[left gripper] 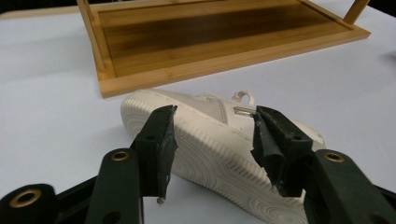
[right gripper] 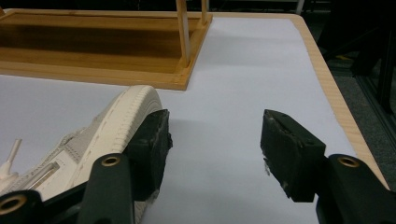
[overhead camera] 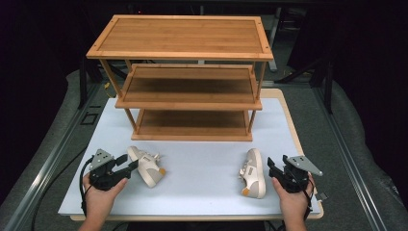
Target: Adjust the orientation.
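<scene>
In front of the wooden rack (overhead camera: 185,79), two pale sneakers lie on the white desk (overhead camera: 202,168). The left sneaker (overhead camera: 146,166) lies tipped on its side before the rack's left end, its sole facing the left claw (overhead camera: 129,166), whose jaws stand open around it without pressing, likely lined up to grasp it. The right sneaker (overhead camera: 253,172) stands upright before the right end; the right claw (overhead camera: 272,168) waits open just beside it.

A white counter (overhead camera: 202,168) with a light wooden edge carries a three-tier bamboo shelf rack (overhead camera: 185,77) at its far side. Grey carpet (overhead camera: 353,144) and metal floor rails (overhead camera: 48,159) flank it. The room behind lies dark, and light falls from above.
</scene>
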A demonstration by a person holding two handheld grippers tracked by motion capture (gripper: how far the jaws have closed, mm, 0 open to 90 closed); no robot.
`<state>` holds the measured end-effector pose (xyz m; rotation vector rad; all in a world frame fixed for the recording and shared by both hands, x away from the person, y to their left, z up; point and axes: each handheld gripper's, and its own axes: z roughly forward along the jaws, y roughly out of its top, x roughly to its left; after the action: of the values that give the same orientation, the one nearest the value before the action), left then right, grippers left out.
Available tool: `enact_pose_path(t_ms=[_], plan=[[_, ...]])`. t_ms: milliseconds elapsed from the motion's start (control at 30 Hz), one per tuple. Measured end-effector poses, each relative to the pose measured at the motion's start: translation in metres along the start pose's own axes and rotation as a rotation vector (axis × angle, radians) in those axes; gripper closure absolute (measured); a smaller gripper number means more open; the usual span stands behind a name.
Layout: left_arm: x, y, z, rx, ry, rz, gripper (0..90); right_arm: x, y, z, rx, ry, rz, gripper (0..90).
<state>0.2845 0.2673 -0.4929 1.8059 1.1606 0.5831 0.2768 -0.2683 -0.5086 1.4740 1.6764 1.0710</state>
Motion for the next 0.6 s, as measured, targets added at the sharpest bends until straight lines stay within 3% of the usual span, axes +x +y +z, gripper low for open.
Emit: enact_pose_path(t_ms=[100,200,367,500,600], plan=[[-0.001,0.002,0.0,0.001,-0.017,-0.001,55.5,-0.001,0.0,0.001,0.006,0.0,0.004,42.1],[-0.003,0.003,0.002,0.013,-0.025,0.012,67.8,0.0,-0.001,0.001,0.006,0.0,0.006,42.2],[-0.009,0.004,0.007,0.051,-0.03,0.08,81.5,0.0,-0.001,0.0,0.004,0.001,0.009,42.2],[-0.011,0.004,0.01,0.067,-0.024,0.122,85.3,-0.001,-0.001,0.001,0.007,0.001,0.007,42.1],[-0.01,0.003,0.009,0.068,-0.022,0.113,87.2,0.0,-0.001,0.001,0.004,0.003,0.009,42.1]])
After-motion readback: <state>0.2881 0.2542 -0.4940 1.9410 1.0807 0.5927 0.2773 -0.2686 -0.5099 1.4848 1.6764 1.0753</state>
